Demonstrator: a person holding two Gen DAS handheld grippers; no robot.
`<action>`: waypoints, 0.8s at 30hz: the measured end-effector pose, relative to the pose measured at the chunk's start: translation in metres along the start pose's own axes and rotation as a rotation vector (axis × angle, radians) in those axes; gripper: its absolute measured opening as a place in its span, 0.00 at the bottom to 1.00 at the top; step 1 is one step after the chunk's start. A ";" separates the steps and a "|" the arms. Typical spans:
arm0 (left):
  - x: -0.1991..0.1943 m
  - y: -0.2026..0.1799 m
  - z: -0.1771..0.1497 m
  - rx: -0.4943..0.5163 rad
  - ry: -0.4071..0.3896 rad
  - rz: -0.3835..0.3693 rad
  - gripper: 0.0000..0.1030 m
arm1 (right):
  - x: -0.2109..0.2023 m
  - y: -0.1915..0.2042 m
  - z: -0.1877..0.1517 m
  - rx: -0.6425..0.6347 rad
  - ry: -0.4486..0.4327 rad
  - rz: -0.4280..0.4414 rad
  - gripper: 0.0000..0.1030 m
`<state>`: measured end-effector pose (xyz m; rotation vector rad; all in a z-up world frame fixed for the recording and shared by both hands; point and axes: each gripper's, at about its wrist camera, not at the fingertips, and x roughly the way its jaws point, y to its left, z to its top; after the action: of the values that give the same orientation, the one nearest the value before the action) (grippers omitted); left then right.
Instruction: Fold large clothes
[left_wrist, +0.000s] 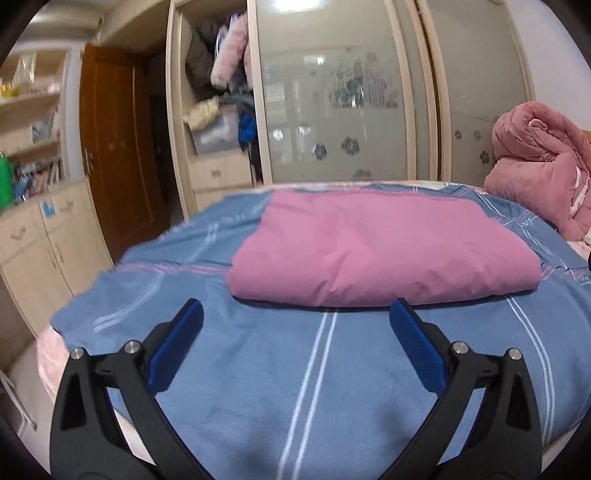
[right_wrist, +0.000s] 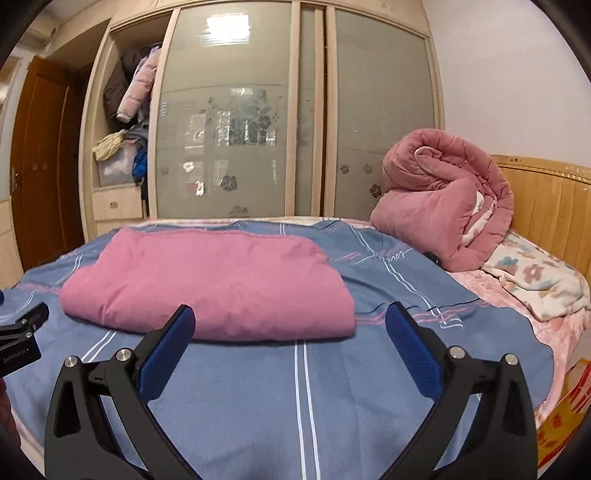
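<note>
A pink garment (left_wrist: 380, 247) lies folded into a thick rectangle on the blue striped bed cover (left_wrist: 295, 369); it also shows in the right wrist view (right_wrist: 210, 280). My left gripper (left_wrist: 295, 310) is open and empty, just in front of the garment's near edge, above the cover. My right gripper (right_wrist: 290, 314) is open and empty, in front of the garment's near right corner. Part of the left gripper's body (right_wrist: 22, 332) shows at the left edge of the right wrist view.
A rolled pink quilt (right_wrist: 447, 199) sits at the bed's head by the wooden headboard (right_wrist: 546, 210), with a floral blanket (right_wrist: 535, 277) beside it. A wardrobe with sliding doors (right_wrist: 240, 122) stands behind the bed. Cabinets (left_wrist: 40, 240) and a brown door (left_wrist: 114, 147) stand on the left.
</note>
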<state>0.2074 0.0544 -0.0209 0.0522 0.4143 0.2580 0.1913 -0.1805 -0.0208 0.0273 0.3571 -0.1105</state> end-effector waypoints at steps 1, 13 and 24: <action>-0.005 0.003 -0.001 0.001 -0.002 0.000 0.98 | -0.001 0.000 -0.001 0.012 0.024 0.009 0.99; -0.004 0.031 -0.011 -0.072 0.067 0.004 0.98 | -0.011 0.011 -0.014 0.028 0.059 0.007 0.99; -0.001 0.028 -0.009 -0.062 0.074 -0.023 0.98 | -0.003 0.020 -0.020 0.006 0.082 0.022 0.99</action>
<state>0.1956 0.0813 -0.0261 -0.0232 0.4797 0.2502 0.1836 -0.1589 -0.0387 0.0417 0.4383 -0.0888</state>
